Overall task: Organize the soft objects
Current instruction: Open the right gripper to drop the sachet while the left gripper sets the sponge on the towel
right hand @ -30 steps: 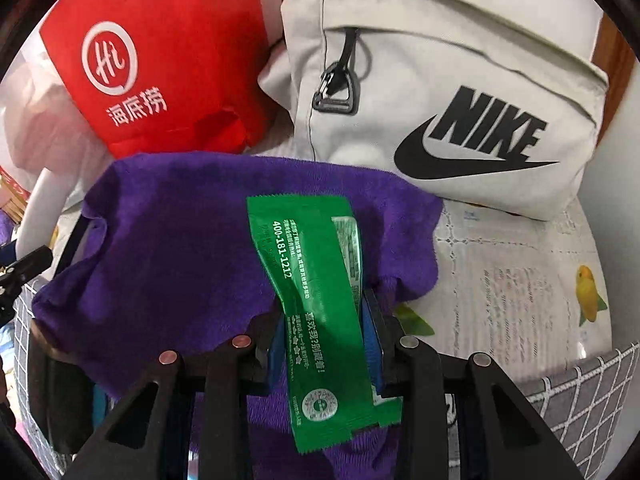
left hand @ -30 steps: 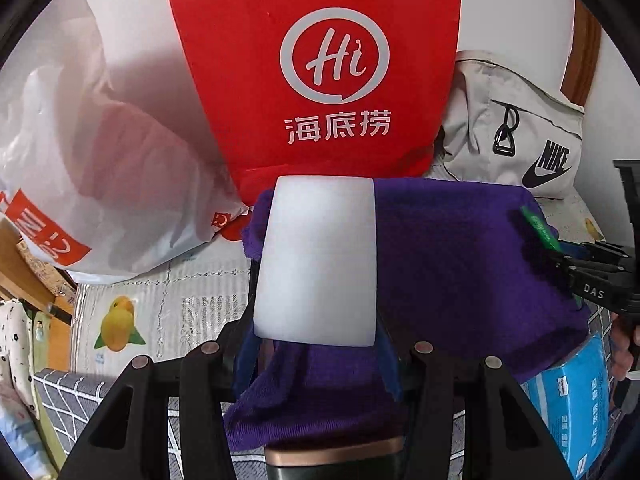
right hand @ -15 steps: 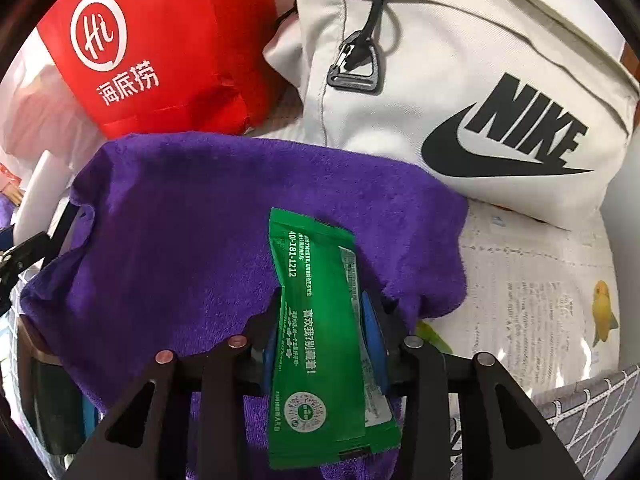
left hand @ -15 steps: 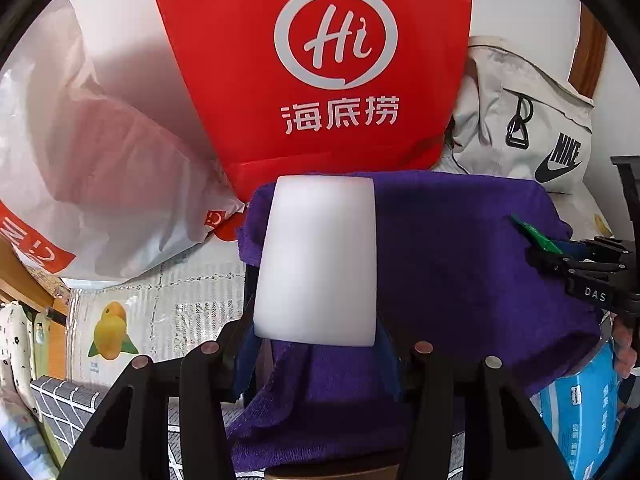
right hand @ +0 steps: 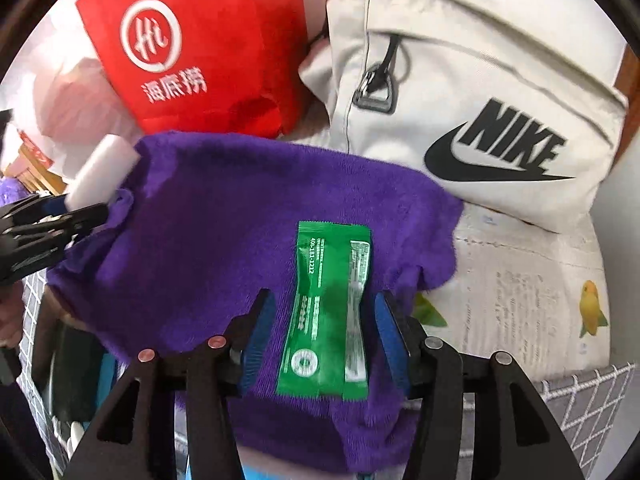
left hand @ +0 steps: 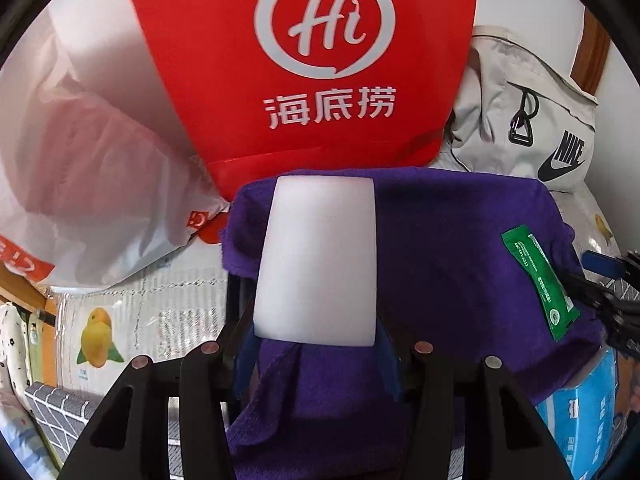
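While the left gripper [left hand: 316, 356] pinches a white foam block [left hand: 318, 260] together with a fold of the purple terry towel [right hand: 248, 248], the right gripper [right hand: 322, 336] has its blue pads [right hand: 256, 336] spreading apart, clear of the flat green foil sachet [right hand: 330, 312] lying between them on the towel. Behind stand a red paper bag [left hand: 304, 60] and a beige fabric backpack [right hand: 480, 92].

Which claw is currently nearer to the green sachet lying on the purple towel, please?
Right. The right claw straddles the green sachet, its jaws opening clear of it. The left claw sits at the purple towel's far edge, gripping a white block.
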Motion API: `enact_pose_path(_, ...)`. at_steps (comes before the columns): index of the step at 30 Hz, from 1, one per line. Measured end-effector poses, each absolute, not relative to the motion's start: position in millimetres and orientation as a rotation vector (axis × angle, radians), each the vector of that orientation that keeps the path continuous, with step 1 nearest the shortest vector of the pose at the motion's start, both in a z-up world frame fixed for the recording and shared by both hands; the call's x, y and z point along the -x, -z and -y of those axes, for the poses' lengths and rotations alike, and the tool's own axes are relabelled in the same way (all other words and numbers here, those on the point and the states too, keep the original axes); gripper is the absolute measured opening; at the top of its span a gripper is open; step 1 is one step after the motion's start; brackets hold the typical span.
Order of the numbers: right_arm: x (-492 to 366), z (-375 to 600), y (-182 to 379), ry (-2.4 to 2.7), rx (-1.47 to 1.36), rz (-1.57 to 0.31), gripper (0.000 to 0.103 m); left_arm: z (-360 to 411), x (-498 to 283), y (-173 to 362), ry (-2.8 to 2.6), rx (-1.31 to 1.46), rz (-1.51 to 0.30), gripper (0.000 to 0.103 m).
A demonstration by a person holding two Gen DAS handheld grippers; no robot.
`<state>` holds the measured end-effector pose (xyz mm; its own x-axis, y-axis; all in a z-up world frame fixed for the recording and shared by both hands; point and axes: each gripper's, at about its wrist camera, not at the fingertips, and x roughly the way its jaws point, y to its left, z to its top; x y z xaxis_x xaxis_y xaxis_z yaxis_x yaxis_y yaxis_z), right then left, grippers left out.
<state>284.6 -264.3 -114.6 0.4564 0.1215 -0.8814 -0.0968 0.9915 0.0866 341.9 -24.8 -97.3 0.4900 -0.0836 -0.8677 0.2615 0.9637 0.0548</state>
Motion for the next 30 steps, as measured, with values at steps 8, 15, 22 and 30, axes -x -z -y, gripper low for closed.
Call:
enact_pose_path(8,-253,286,100,-0.104,-0.069,-1.031,0.052,40,-359,114,0.191,-0.225,-1.076,0.05)
enact_pose_path(15,-242,294,98,-0.091,-0.076,-1.01,0.052,52,-367,122,0.186,-0.25,-1.091,0.05)
enact_pose_path(22,-237,299,100,-0.085,-0.079,-1.019,0.052,68,-366,120,0.2,-0.258,-1.073,0.076)
enact_pose_path(30,-221,296,89,-0.099,-0.097,-1.005,0.052,64,-349,99,0.17,-0.267,-1.05,0.076)
